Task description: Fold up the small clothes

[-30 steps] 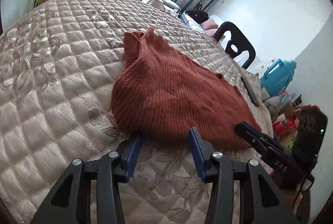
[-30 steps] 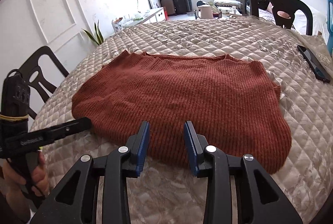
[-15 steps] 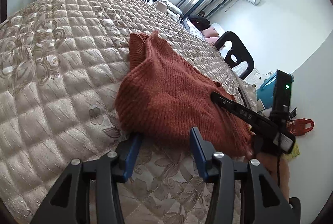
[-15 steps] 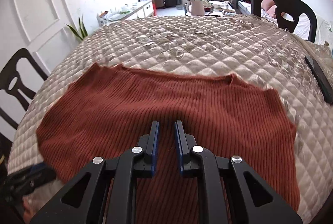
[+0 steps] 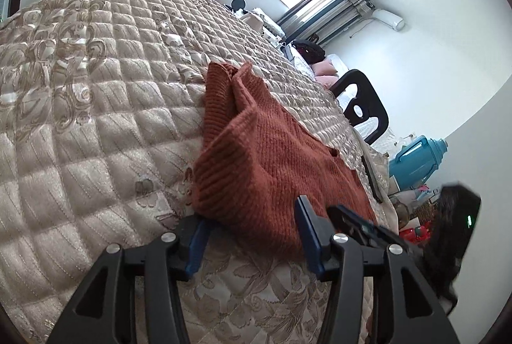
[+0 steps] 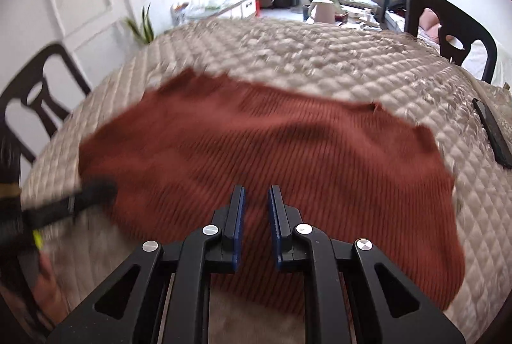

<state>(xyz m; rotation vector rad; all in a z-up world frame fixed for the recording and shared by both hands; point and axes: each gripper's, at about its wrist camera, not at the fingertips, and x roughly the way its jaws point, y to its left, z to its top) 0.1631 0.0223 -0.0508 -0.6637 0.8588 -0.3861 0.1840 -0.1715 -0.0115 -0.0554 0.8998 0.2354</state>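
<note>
My left gripper (image 5: pixel 252 230) is spread wide, its blue pads (image 5: pixel 196 240) straddling the near corner of the rust knit sweater (image 5: pixel 272 158) without closing on it; the left pad sits at the hem's edge where it meets the quilted bedspread (image 5: pixel 80 120). At about three o'clock from that gripper, my other tool shows as a dark, blurred shape over the sweater's hem.

My right gripper (image 6: pixel 257 222) is narrowed to a slim gap and hovers above the sweater (image 6: pixel 272 152) just inside the near hem; nothing is visibly pinched between the pads, though the view is motion-blurred. At nine o'clock in that view the left gripper's tip (image 6: pixel 96 187) touches the sweater's left edge.

The sweater lies spread flat across the near part of the bedspread (image 6: pixel 304 56), its far edge running from ten to two o'clock. Beyond it there is bare quilt all the way to the far side. At three o'clock a dark flat remote-like object (image 6: pixel 492 132) lies near the bed's right edge, apart from the sweater. Black chairs stand off the bed at nine o'clock (image 6: pixel 35 107) and at one o'clock (image 6: pixel 448 24). A plant (image 6: pixel 142 27) stands at eleven o'clock by the wall.
</note>
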